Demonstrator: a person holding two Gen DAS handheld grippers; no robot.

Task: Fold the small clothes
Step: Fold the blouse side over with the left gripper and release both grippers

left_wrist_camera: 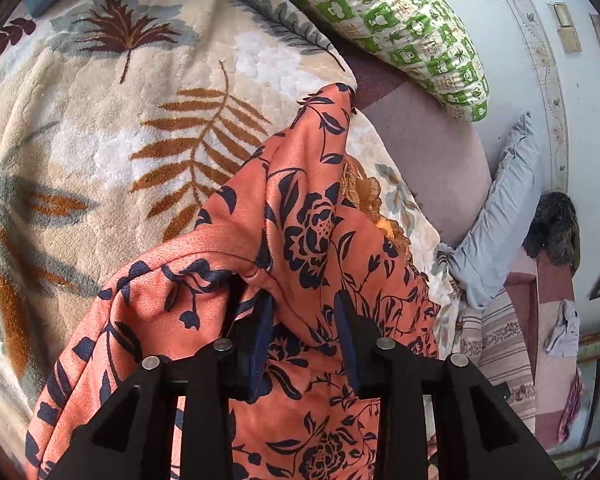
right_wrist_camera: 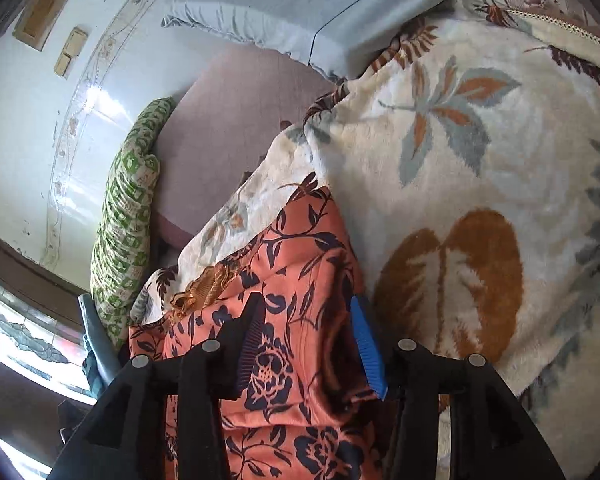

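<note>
Soft and fluffy, the leaf blanket (left_wrist_camera: 100, 128) covers the bed, and a pale wall (right_wrist_camera: 28, 128) stands behind it.

On the left, the left tongs (left_wrist_camera: 306, 304) stand partly open. The orange flowered cloth (left_wrist_camera: 300, 208) bunches up between the two fingers, but the pads do not squeeze it. There is a gap on each side. On the right, the right tongs (right_wrist_camera: 306, 312) are also partly open, a little wider. Their blue pads (right_wrist_camera: 366, 344) sit on either side of a thick ridge of the same cloth (right_wrist_camera: 300, 264), and they look loose on it too.

It looks like a fold has been laid down and both tongs are letting go. To do this well, the person should open the tongs enough that no cloth snags on a pad. Then the tongs should lift straight up, slowly, so the fold does not get dragged open. The cloth is thin and slippery looking, so a quick pull could mess it up.

Further out, the cloth lies in a long heap on the blanket, with one pointed end reaching toward the pink mattress (left_wrist_camera: 420, 136). It is still lumpy, not flat. A bit of golden lace (left_wrist_camera: 364, 188) peeks out from its edge. The next good step may be to press the lumps flat before folding again.

Beyond that, a green checked pillow (left_wrist_camera: 400, 28) leans by the wall, and a grey-blue pillow (right_wrist_camera: 300, 8) lies well apart from the cloth.
</note>
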